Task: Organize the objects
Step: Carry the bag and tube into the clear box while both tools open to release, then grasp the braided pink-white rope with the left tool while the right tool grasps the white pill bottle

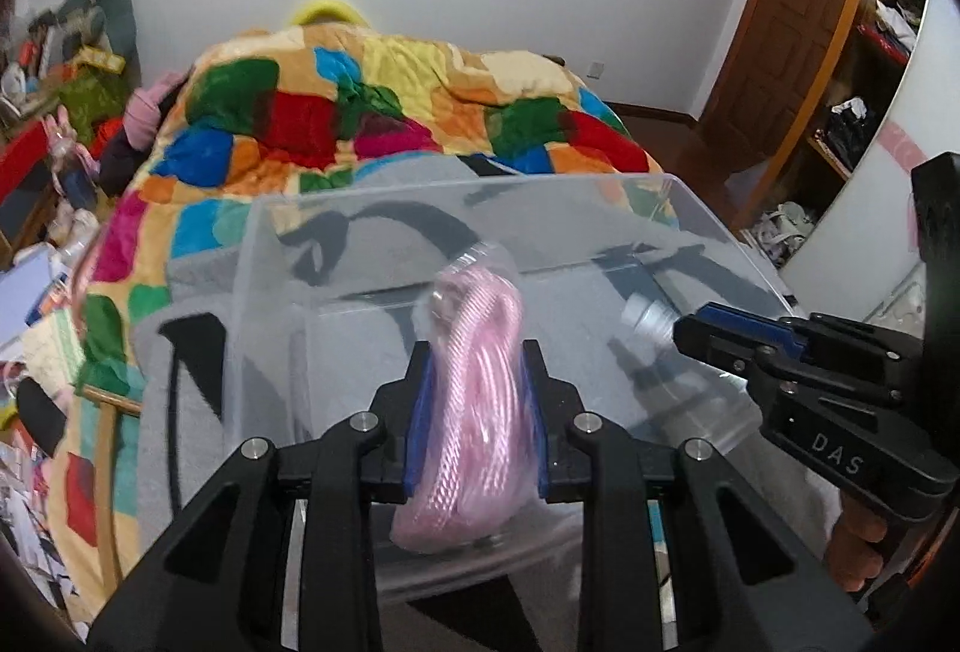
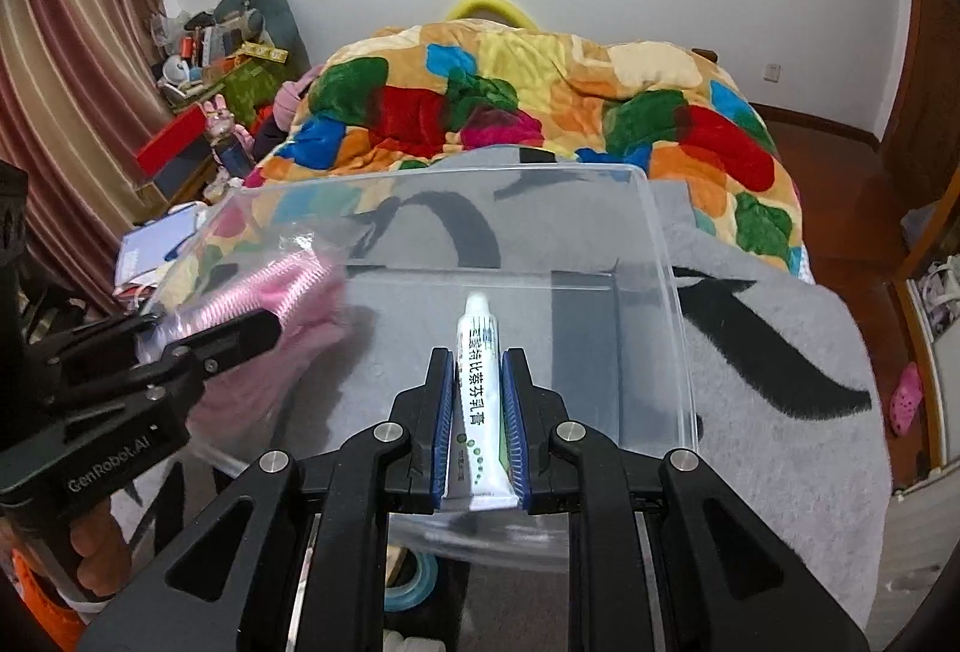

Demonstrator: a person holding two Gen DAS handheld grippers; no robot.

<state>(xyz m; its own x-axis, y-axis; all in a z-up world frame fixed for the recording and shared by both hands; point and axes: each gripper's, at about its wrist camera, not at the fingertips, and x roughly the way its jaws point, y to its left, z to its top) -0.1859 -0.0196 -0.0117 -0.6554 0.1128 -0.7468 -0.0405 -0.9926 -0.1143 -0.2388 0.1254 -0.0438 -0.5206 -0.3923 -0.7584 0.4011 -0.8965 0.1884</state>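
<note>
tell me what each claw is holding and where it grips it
Left claw pinches the bagged pink cord across its middle. Right claw clamps the white ointment tube near its flat tail end.

My left gripper [image 1: 474, 412] and right gripper [image 2: 477, 424] are matte black linkages with round silver screws and ribbed blue pads [image 2: 442, 430]. I read "DAS" in pale letters on the right body, "GenRobot.AI" on the left. Bare fingers [image 2: 90, 544] wrap one handle beside an orange strap.
</note>
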